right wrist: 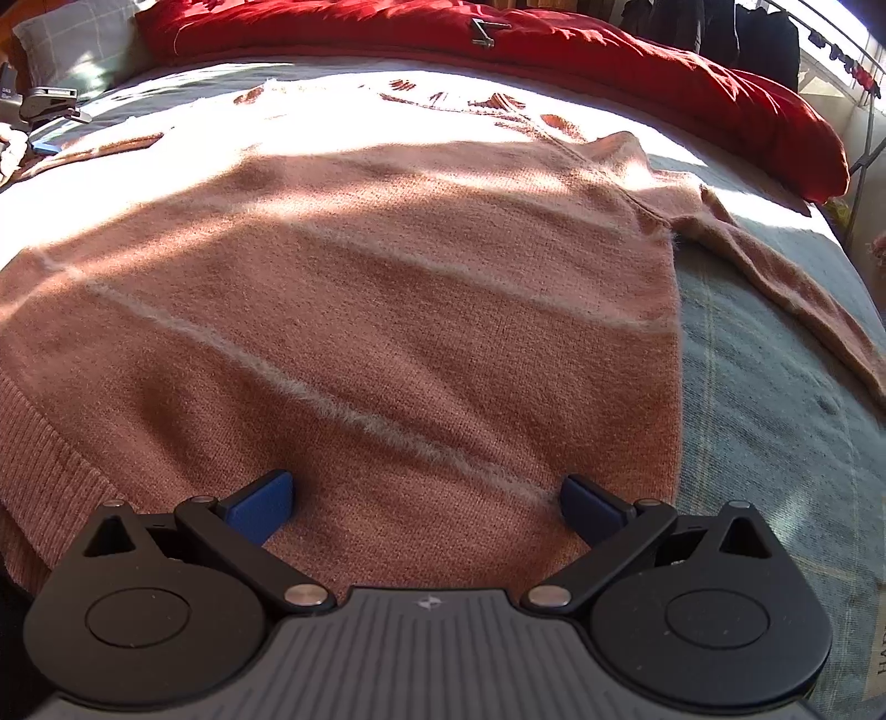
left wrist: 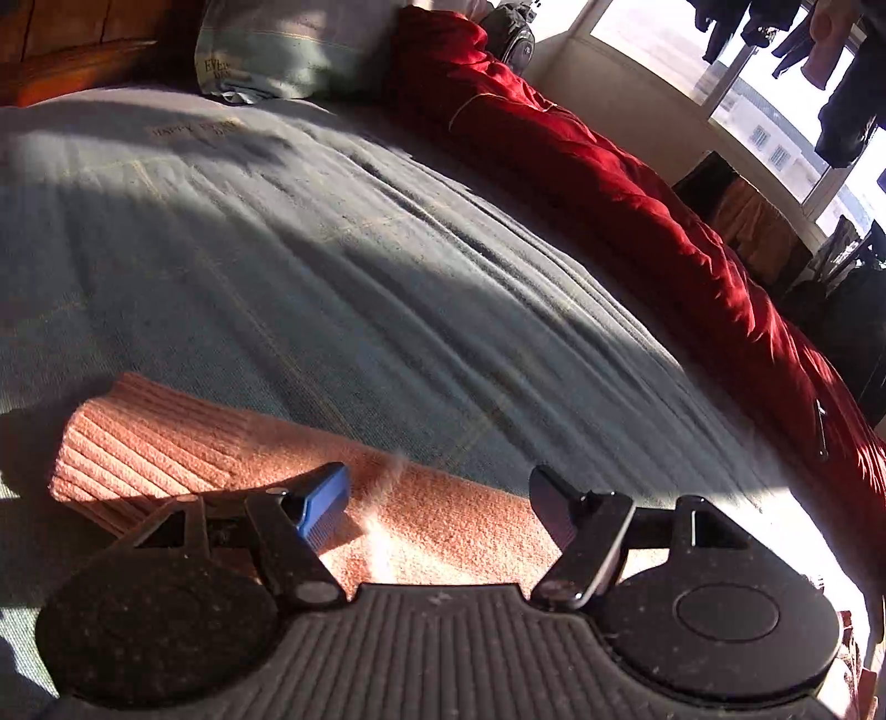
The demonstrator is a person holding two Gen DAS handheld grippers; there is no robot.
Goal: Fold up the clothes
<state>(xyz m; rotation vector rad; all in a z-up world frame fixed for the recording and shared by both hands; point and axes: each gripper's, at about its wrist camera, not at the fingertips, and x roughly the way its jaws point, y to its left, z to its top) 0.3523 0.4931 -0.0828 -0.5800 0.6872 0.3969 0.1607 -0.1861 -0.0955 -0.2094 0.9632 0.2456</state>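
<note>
Pink sweater (right wrist: 360, 310) lies flat on the grey-green bedspread (right wrist: 764, 387), both the right gripper (right wrist: 426, 501) and left gripper (left wrist: 437, 498) spread and empty above it; each should pinch an edge squarely before folding.

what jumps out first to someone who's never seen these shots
The pink sweater spread flat over the grey-green bedspread fills the right wrist view, with strong sunlight washing out its far end. Behind it a bright red quilt lies bunched along the far edge of the bed. In the foreground the right gripper stands open above the sweater's hem, while the left gripper, also open, sits over the ribbed cuff of a sleeve.
</note>
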